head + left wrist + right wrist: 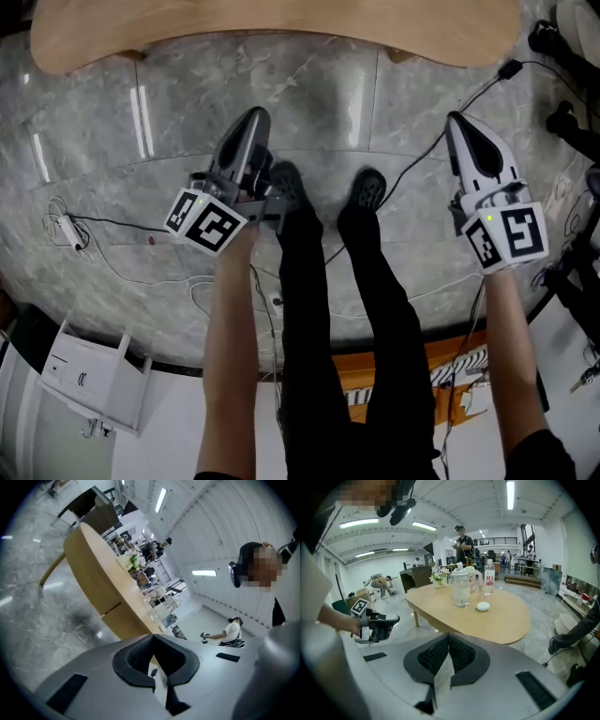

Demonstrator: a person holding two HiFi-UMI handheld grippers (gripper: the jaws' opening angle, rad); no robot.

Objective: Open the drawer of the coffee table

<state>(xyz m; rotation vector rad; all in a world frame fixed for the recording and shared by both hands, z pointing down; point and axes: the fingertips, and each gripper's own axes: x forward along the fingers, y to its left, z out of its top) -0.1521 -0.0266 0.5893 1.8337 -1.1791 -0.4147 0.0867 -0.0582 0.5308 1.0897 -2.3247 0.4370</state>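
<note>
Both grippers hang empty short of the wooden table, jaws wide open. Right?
Not quite: the left gripper and right gripper have their jaws shut, as each gripper's own view shows. They do hang empty, short of the wooden table.

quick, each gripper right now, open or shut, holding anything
Left gripper: shut, holding nothing.
Right gripper: shut, holding nothing.
</note>
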